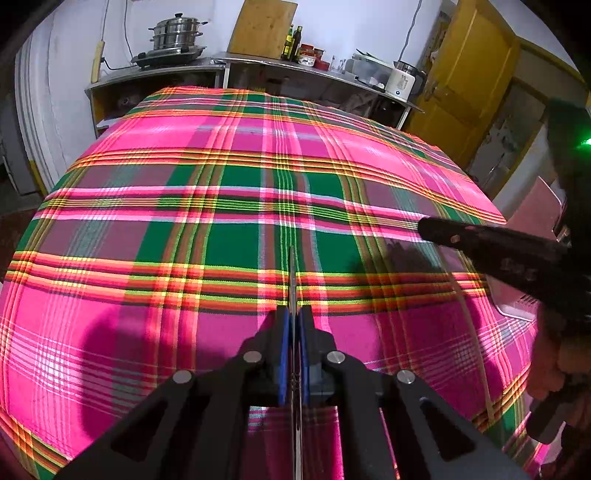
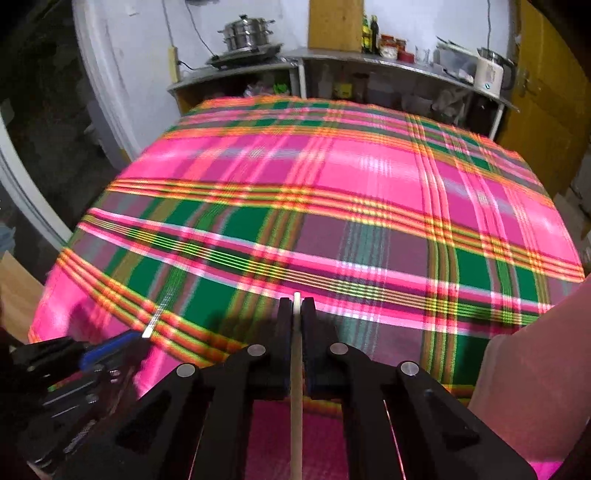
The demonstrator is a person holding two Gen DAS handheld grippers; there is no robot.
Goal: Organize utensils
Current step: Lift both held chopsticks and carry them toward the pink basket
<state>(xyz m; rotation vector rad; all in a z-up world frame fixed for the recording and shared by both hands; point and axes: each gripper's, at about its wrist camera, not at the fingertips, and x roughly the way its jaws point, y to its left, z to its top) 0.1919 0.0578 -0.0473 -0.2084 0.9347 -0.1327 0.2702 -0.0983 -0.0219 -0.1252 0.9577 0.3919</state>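
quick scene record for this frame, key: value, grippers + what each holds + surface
left gripper: shut on thin metal utensil, seen edge-on, type unclear
right gripper: shut on pale wooden stick, likely a chopstick
surface: plaid tablecloth, pink and green
background: steamer pot on counter, white kettle at right

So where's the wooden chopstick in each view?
Left wrist: the chopstick is a pale thin line at right, below the right tool.
Right wrist: bottom centre, clamped upright.
Shared landmark: the steel steamer pot, top left on the back counter.
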